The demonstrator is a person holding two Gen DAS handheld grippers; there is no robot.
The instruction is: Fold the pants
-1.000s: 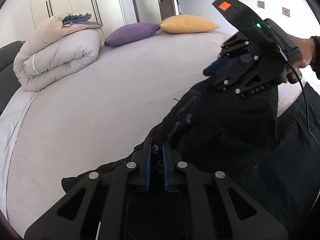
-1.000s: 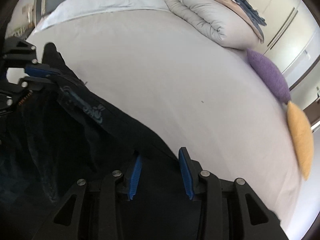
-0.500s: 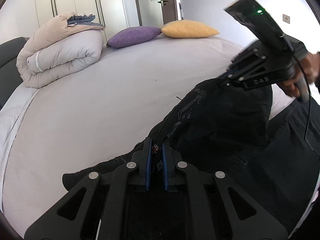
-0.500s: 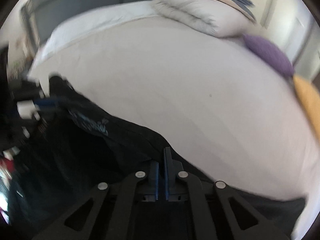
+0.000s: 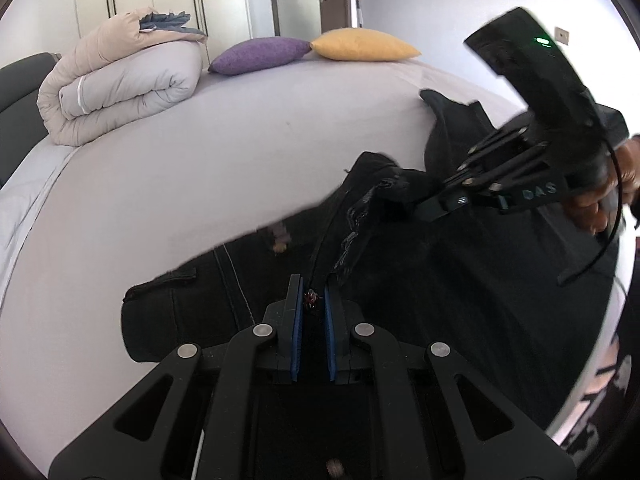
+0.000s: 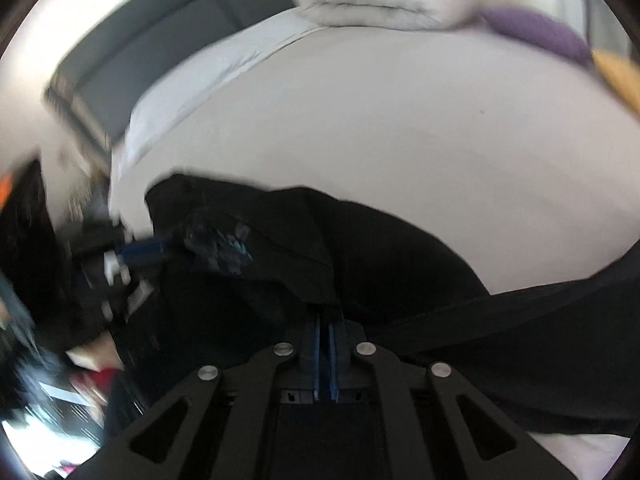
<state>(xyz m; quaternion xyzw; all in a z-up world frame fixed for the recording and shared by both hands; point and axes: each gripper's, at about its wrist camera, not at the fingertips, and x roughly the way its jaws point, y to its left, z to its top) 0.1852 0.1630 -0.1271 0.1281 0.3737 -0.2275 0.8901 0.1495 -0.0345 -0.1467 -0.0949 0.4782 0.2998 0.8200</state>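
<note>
Black pants (image 5: 420,280) lie spread on the pale bed sheet (image 5: 200,168), partly lifted. My left gripper (image 5: 312,300) is shut on the pants' edge, with dark cloth and a small reddish tag between its blue pads. In the left wrist view my right gripper (image 5: 424,204) sits at the right, shut on a raised fold of the pants, held by a person's hand (image 5: 600,196). The right wrist view, blurred, shows my right gripper (image 6: 325,322) closed with black cloth (image 6: 360,256) bunched over its tips, and the left gripper (image 6: 160,246) pinching the pants at the left.
A rolled beige and grey duvet (image 5: 120,84) lies at the far left of the bed. A purple cushion (image 5: 260,54) and a yellow cushion (image 5: 360,44) sit along the far edge. Wardrobe doors and a room door stand behind. A dark headboard (image 6: 160,52) runs along the bed's end.
The right gripper closed on the pants and swung across with the cloth. Both grippers have carried the pants sideways over the bed, lifting a fold; more pant leg now shows beside my left gripper.
</note>
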